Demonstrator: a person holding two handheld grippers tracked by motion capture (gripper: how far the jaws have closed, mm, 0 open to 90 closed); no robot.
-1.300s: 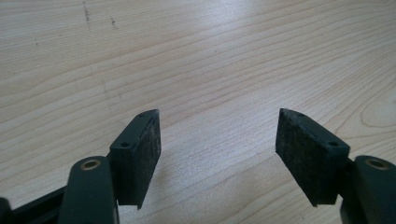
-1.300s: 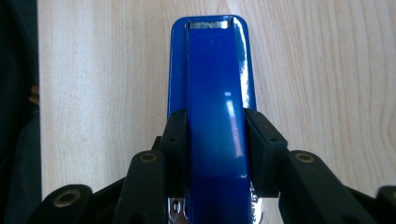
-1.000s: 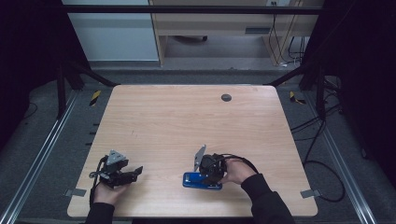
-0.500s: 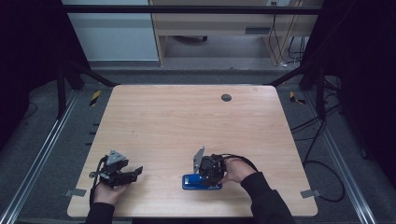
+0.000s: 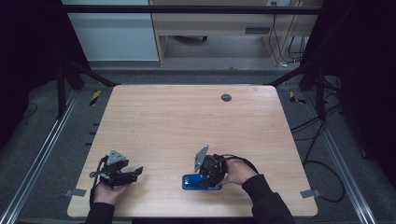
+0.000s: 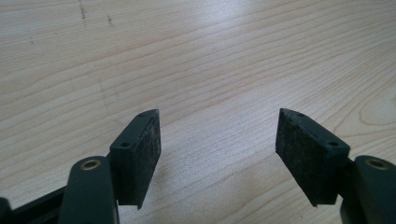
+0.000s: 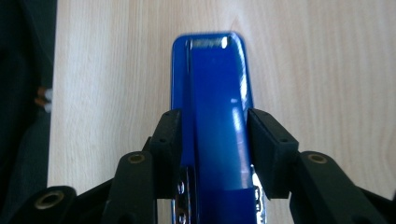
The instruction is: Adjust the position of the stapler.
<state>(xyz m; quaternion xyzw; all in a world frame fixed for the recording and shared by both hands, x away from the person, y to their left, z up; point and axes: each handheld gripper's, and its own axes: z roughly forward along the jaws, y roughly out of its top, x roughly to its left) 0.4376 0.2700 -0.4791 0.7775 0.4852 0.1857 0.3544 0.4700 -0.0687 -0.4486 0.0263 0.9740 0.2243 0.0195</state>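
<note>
Our right tongs (image 7: 210, 144) straddle the blue stapler (image 7: 212, 116), one pad on each flank, and their jaws have just been opening with the stapler between them. In the right gripper view a sliver of gap seems to show beside the right pad, though the blur at that edge makes it hard to be sure, so we read the grip as let go rather than clamped. The stapler lies flat on the tabletop (image 5: 187, 121) near its front edge, and we take it as set down there, so the release looks nearly complete. Well off to the stapler's left, our left tongs (image 6: 219, 154) hang just over bare wood, pads wide apart with nothing between them. Far beyond the stapler, toward the back edge, sits a small dark round grommet (image 5: 226, 97).
</note>
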